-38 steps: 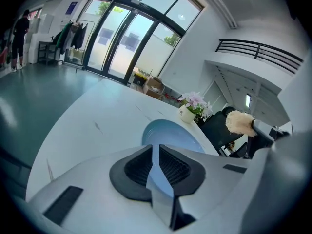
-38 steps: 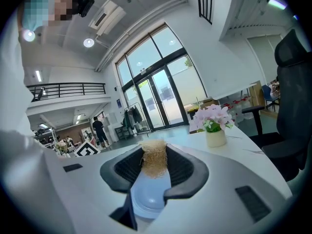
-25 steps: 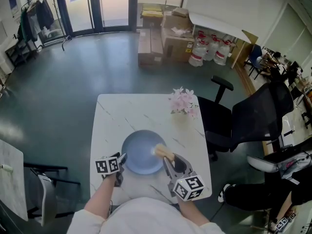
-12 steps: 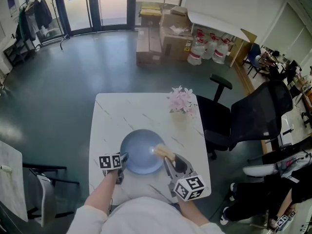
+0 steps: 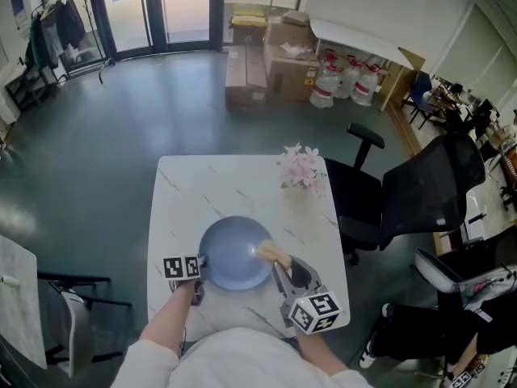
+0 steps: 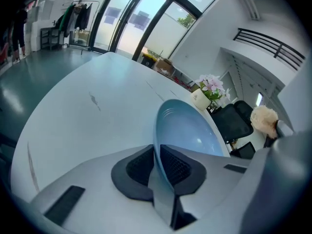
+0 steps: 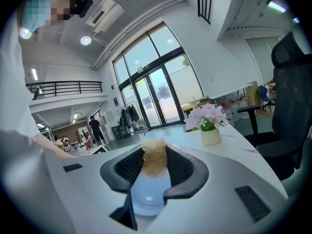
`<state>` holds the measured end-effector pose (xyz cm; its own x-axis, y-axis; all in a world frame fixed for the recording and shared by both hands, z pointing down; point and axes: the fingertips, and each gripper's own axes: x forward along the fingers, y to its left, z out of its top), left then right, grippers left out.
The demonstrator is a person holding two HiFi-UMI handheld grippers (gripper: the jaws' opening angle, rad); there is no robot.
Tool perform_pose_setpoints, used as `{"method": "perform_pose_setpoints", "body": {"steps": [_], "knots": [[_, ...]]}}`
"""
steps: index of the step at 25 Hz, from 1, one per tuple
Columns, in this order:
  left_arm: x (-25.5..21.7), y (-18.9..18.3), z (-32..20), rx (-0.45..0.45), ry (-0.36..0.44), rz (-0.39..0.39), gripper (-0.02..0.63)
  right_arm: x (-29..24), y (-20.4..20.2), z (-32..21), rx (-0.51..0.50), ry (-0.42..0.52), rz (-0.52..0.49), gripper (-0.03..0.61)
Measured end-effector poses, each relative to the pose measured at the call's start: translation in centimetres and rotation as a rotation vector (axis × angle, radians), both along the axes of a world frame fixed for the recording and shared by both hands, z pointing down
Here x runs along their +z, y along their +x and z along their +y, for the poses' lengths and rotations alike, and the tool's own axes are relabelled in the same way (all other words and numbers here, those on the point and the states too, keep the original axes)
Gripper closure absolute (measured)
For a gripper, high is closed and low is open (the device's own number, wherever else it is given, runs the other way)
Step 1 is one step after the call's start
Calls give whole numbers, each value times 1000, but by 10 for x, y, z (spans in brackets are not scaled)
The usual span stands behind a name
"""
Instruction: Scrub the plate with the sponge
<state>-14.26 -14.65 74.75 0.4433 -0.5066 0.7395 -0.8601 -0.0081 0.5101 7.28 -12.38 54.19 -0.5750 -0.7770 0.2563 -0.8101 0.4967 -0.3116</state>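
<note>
The plate [image 5: 233,253] lies flat on the white table [image 5: 218,186], close to its near edge. The plate's left rim stands between the pads of the left gripper [image 5: 202,263], whose jaws have just been closing and now pinch it. The sponge [image 5: 272,253], a pale fibrous wad, is clamped in the right gripper [image 5: 280,265], poised over the plate's right rim. A small pot of pink flowers [image 5: 303,170] stands farther back on the table.

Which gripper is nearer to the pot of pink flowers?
Right. The right gripper, holding the sponge at the right side of the plate, is on the same side as the flower pot. The left gripper, jaws just closed on the plate's left rim, is farther off.
</note>
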Motion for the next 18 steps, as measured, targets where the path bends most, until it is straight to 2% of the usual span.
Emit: {"method": "perform_pose_setpoints", "body": {"steps": [5,10,18], "knots": [[-3,0,-2,-82,6,74,569,-2,2,0,3,5,6,437],[-14,4,-6,-86,48,75,571,-3,3,-1,6,10,6,437],[-42,2,-8,-127,127,140,571,-11,0,-1,-2,32,1,436]]}}
